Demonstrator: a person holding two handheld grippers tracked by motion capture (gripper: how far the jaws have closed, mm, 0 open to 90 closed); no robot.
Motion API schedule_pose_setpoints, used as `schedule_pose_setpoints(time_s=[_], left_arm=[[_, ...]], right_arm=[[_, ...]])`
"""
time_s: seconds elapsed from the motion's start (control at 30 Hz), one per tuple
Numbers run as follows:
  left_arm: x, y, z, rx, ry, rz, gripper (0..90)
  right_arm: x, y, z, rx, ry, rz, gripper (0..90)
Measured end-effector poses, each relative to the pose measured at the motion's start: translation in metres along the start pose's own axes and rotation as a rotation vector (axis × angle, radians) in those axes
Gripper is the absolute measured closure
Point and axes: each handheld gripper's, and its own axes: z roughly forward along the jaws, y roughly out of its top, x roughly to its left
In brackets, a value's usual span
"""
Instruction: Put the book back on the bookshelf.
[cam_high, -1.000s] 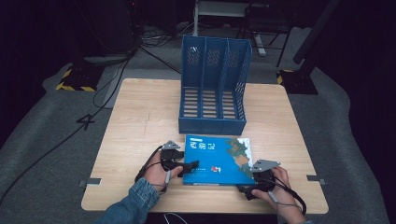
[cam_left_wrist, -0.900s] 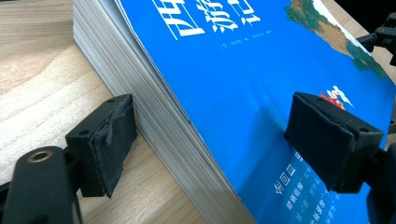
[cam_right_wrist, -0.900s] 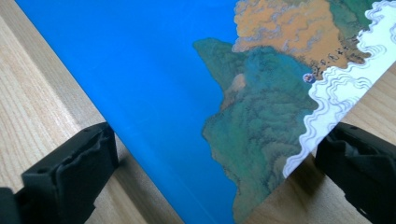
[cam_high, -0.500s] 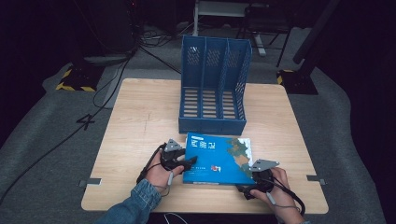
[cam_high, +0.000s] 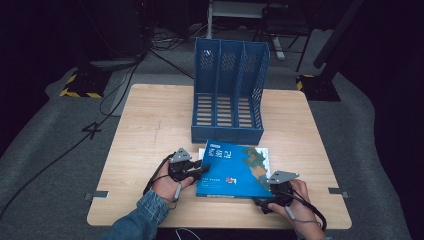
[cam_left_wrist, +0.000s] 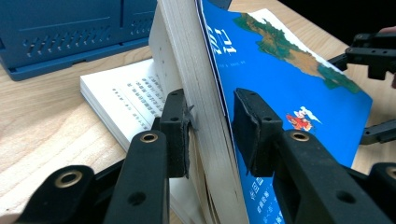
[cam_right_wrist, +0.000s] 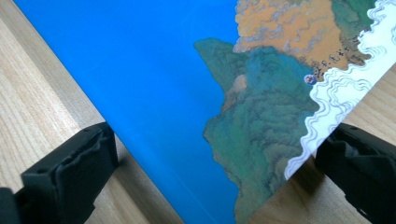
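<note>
Left gripper (cam_high: 200, 170) has just been closing its jaws on the book's (cam_high: 235, 170) left edge, where a second ago it sat just off that edge with jaws wide. Left gripper view: one pad (cam_left_wrist: 176, 133) presses the page side and the other (cam_left_wrist: 252, 130) the blue cover, so the upper part of the book is pinched and raised off the open white pages (cam_left_wrist: 126, 102) lying flat underneath. Book sits on the table (cam_high: 150, 125) near the front edge, just in front of the blue file rack (cam_high: 227, 95), between both hands. Right gripper (cam_high: 267, 202) is at the book's near right corner. Right gripper view: jaws spread wide, the corner (cam_right_wrist: 261, 205) between them, neither pad touching it.
</note>
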Motion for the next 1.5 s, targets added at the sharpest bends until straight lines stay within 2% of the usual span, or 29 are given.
schedule_pose_setpoints(time_s=[0.13,0.17,0.2,0.27,0.33,0.4,0.43,0.53,0.6,0.77,0.83,0.93,0.97,1.03,1.23,1.37,1.5], left_arm=[[-0.003,0.001,0.000,0.003,0.021,0.027,68.4],[-0.009,0.004,-0.001,0.012,0.042,0.062,68.4],[-0.012,0.005,-0.002,0.018,0.057,0.075,70.1],[-0.017,0.010,-0.005,0.036,0.064,0.074,72.3],[-0.016,0.014,-0.008,0.051,0.046,0.046,73.6],[-0.016,0.018,-0.009,0.069,0.041,0.033,74.0],[-0.016,0.018,-0.009,0.069,0.041,0.033,74.2],[-0.019,0.024,-0.010,0.106,0.053,0.042,74.5],[-0.021,0.028,-0.012,0.118,0.052,0.041,74.8],[-0.026,0.035,-0.016,0.128,0.052,0.049,75.0],[-0.029,0.037,-0.017,0.128,0.055,0.052,75.0],[-0.031,0.041,-0.018,0.133,0.050,0.058,75.1],[-0.031,0.041,-0.018,0.133,0.050,0.058,75.1],[-0.032,0.045,-0.019,0.140,0.050,0.062,75.1],[-0.035,0.054,-0.020,0.148,0.060,0.080,75.3],[-0.039,0.061,-0.020,0.158,0.060,0.090,75.4],[-0.041,0.066,-0.020,0.168,0.061,0.103,75.4]], right_arm=[[0.000,0.000,0.000,0.002,0.000,0.001,0.0],[0.000,0.000,0.000,0.002,0.000,0.001,0.0],[0.000,0.000,0.000,0.001,0.000,0.000,0.0],[0.000,0.000,0.000,0.000,0.000,0.000,0.0],[0.001,-0.002,-0.001,-0.011,-0.006,0.005,0.6],[0.003,-0.003,-0.005,-0.010,-0.016,-0.003,5.3],[0.003,-0.003,-0.005,-0.010,-0.016,-0.003,5.3],[0.007,-0.004,-0.016,-0.004,-0.051,-0.048,15.9],[0.010,-0.005,-0.021,-0.016,-0.052,-0.043,15.5],[0.023,-0.005,-0.028,-0.043,-0.134,-0.073,15.4],[0.026,-0.004,-0.030,-0.072,-0.138,-0.081,21.6],[0.028,-0.002,-0.036,-0.120,-0.176,-0.067,16.9],[0.028,-0.002,-0.036,-0.120,-0.176,-0.067,16.9],[0.029,0.000,-0.038,-0.156,-0.182,-0.079,16.2],[0.040,0.008,-0.024,-0.184,-0.155,-0.131,16.9],[0.051,0.014,-0.008,-0.209,-0.152,-0.169,14.3],[0.060,0.018,0.006,-0.240,-0.202,-0.218,6.8]])
